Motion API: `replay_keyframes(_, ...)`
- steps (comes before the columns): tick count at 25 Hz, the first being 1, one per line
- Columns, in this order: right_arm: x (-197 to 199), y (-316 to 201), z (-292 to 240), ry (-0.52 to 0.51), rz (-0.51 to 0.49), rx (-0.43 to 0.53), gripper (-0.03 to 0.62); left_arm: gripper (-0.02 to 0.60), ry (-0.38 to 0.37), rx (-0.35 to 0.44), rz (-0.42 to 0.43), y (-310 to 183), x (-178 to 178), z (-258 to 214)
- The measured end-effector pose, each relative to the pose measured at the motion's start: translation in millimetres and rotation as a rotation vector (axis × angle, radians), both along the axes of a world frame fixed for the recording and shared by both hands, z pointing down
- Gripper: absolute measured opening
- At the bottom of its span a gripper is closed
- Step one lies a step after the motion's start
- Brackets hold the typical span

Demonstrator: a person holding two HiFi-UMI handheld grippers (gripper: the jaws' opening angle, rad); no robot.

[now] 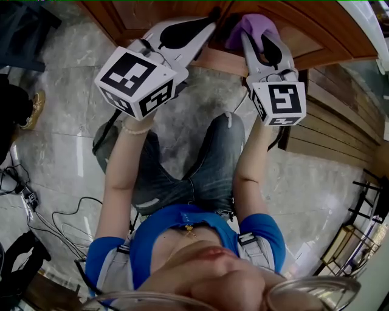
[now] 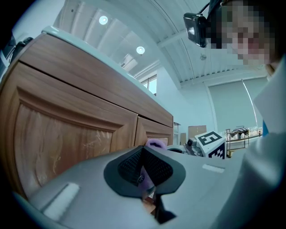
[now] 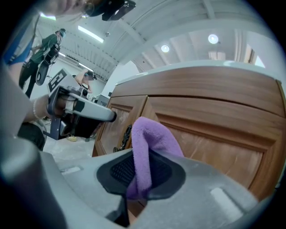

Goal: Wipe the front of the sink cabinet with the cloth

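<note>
The wooden sink cabinet (image 1: 316, 30) fills the top of the head view, and its panelled doors (image 3: 214, 134) stand close in front of my right gripper. My right gripper (image 1: 258, 37) is shut on a purple cloth (image 3: 149, 143). The cloth (image 1: 255, 25) bulges from between the pads and lies at the door face. My left gripper (image 1: 209, 18) points at the cabinet just left of the cloth, its pads (image 2: 129, 167) together with nothing held. From the left gripper view the cloth (image 2: 155, 143) shows against the door (image 2: 67, 138), beside the right gripper's marker cube (image 2: 210, 144).
I am seated on a grey marble floor (image 1: 67, 158) facing the cabinet. Cables (image 1: 36, 206) and a shoe (image 1: 33, 109) lie at the left. Wooden slats (image 1: 340, 121) and a metal rack (image 1: 364, 231) stand at the right. A dark metal handle (image 3: 123, 141) hangs on the door.
</note>
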State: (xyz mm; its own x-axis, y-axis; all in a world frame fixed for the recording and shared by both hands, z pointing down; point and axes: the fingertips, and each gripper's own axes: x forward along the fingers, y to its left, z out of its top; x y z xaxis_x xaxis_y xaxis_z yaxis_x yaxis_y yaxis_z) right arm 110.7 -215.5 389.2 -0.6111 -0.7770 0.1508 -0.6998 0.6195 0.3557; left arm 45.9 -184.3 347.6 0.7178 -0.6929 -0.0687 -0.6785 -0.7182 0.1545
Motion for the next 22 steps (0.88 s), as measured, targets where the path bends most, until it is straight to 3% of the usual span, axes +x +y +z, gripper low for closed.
replay_keyframes(6,-1.6,0.4,36.4,0.027,0.019,-0.057,0.055,0.000,-0.001,-0.006,0.010,1.4,3.3,0.8)
replay_keyframes(22,15.5,-1.2,39.6,0.052,0.062,-0.067,0.055,0.000,-0.005,-0.006,0.042,3.3,19.3,-0.2)
